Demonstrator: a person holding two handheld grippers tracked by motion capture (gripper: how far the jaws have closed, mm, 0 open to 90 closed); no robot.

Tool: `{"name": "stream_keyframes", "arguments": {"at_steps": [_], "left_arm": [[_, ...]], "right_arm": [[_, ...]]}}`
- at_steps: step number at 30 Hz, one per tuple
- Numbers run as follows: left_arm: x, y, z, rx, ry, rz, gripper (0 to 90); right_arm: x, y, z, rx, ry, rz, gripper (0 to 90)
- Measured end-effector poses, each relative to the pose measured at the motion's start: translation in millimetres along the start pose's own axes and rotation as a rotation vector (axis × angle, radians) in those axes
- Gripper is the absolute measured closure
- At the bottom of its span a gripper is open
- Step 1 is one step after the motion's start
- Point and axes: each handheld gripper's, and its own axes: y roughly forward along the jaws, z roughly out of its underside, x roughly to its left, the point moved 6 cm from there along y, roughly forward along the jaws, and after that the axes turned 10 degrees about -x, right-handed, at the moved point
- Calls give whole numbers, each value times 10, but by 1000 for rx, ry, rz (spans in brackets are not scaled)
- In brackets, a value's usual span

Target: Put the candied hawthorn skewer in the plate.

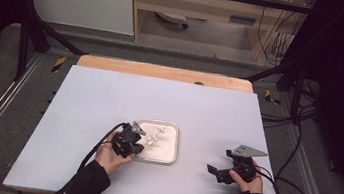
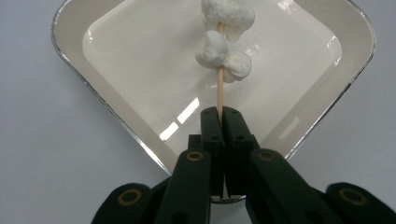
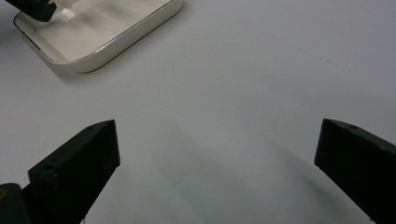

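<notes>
Left black two-jaw gripper (image 2: 219, 116): jaws pinched on a thin wooden skewer (image 2: 219, 95), gripped at its bare end so the load hangs clear over the dish.
Right black two-jaw gripper (image 3: 217, 154): jaws spread wide, nothing between them, parked on the white table (image 1: 82, 115) well apart from the dish.
White square ceramic dish with a metallic rim (image 2: 116, 60): just ahead of the left gripper.
White puffy pieces (image 2: 224, 42): threaded on the skewer, individually legible in the left gripper view; the high view renders them a pale blur.

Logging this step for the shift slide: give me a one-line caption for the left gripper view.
Left tool shut on a wooden skewer of white marshmallow-like pieces over the white tray.
</notes>
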Motion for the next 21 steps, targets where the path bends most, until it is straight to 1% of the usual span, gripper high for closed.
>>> {"name": "stream_keyframes", "arguments": {"at_steps": [5, 10, 17, 21], "left_arm": [[-6, 21, 2, 12, 0, -5, 881], [-7, 23, 0, 10, 4, -2, 872], [13, -26, -16, -19, 14, 14, 782], [36, -93, -38, -56, 22, 12, 683]], "right_arm": [[2, 0, 0, 0, 0, -1, 7], [4, 1, 1, -1, 0, -1, 8], [1, -2, -2, -3, -1, 0, 7], [-1, -2, -1, -1, -1, 1, 7]]}}
